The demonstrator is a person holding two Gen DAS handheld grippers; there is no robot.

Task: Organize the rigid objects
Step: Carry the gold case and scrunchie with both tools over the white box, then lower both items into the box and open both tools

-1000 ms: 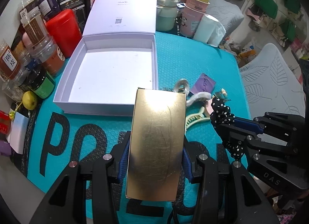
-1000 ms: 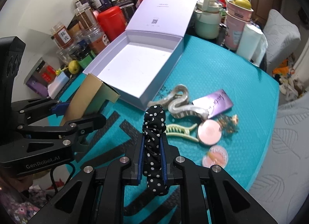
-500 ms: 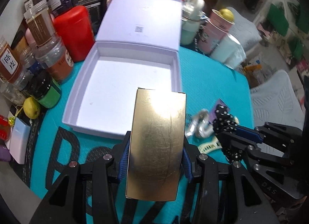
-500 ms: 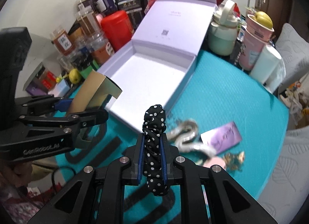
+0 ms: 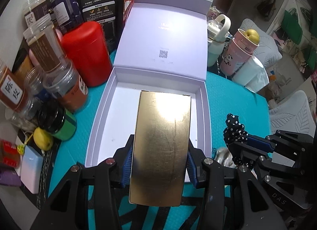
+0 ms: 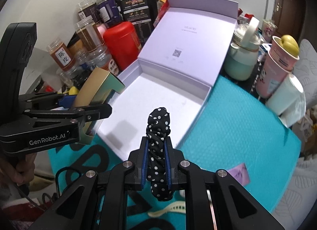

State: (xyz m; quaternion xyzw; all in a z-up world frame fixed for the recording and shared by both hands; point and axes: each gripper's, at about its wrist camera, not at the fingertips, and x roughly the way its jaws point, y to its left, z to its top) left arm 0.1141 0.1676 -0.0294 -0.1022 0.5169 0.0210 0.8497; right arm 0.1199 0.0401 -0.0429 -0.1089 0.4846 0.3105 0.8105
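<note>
left gripper (image 5: 159, 162) clamps gold box (image 5: 161, 146), now overlapping white box (image 5: 103, 111) at frame centre | right gripper (image 6: 155, 160) pinches polka-dot scrunchie (image 6: 158, 144), nearer white box; hair clips gone from centre

At nine to eleven o'clock we see jars crowded together: a red canister (image 5: 85, 53), a labelled amber jar (image 5: 11, 91) and a green-based jar (image 5: 59, 123). A black pouch (image 5: 99, 2) stands behind them. At two o'clock a pink cup (image 5: 239, 55) carries a yellow fruit (image 5: 251, 35), beside a mint bottle (image 5: 216, 37).
</note>
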